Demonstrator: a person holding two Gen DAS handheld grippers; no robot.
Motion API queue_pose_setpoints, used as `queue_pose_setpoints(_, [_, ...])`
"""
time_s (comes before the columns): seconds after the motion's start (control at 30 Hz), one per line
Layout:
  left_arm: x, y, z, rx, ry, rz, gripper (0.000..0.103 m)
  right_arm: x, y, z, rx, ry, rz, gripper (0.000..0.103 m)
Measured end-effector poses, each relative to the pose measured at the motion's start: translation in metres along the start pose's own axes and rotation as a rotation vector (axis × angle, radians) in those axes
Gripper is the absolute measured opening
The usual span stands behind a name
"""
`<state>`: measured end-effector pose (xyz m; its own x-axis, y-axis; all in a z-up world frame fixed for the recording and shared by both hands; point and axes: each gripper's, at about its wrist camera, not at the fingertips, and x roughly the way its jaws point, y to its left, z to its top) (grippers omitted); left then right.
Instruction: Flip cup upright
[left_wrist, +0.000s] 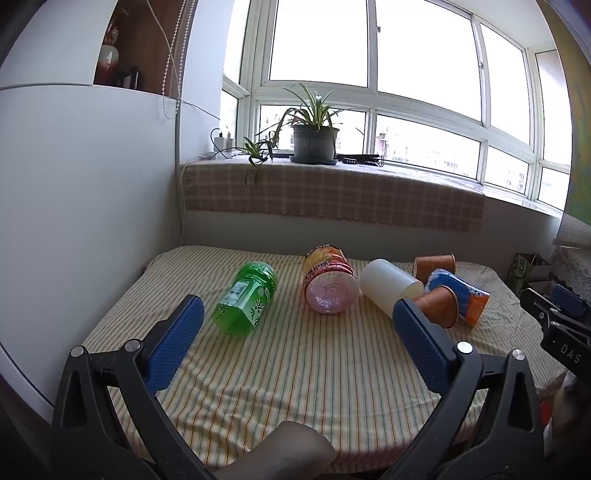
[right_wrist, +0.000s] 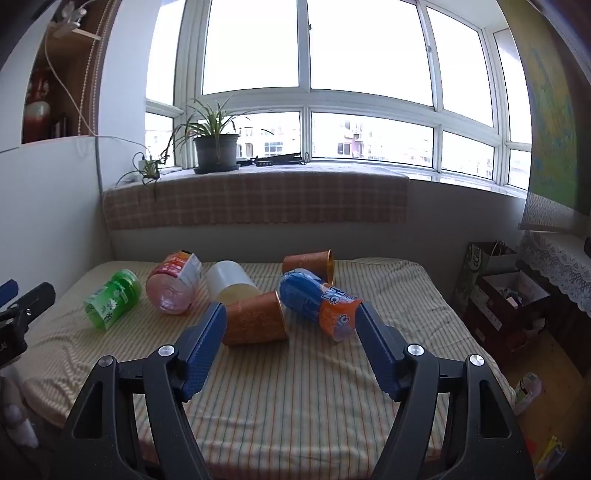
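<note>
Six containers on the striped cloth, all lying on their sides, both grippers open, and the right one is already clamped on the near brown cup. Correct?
Not quite. The right gripper holds nothing: the right wrist view shows its jaws spread wide, short of the near brown cup, which lies on its side on the striped cloth. The rest stands, including the open left gripper.

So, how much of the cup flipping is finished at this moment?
Nothing looks done. The near orange cup, far orange cup and white cup all lie on their sides on the striped cloth. Nothing is in hand: the right gripper and left gripper are open and empty. All uprighting remains.
</note>
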<state>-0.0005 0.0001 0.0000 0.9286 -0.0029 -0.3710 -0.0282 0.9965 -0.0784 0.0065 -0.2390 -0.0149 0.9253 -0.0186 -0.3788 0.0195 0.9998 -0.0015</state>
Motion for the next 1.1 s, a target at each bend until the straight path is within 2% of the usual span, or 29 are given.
queue_pose_setpoints(0.27, [0.0041, 0.0003, -0.0021, 0.015, 0.024, -0.016, 0.103, -0.0016, -0.0033, -0.0006, 0.025, 0.012, 0.006, 0.072])
queue_pose_setpoints(0.3, [-0.0004, -0.0011, -0.0004, 0.008, -0.004, 0.006, 0.103, 0.0018, -0.0046, -0.0023, 0.025, 0.016, 0.007, 0.072])
queue_pose_setpoints(1.1, [-0.0023, 0.0011, -0.0017, 0.016, -0.001, 0.01, 0.103, 0.0044, -0.0062, -0.0048, 0.054, 0.042, 0.015, 0.072])
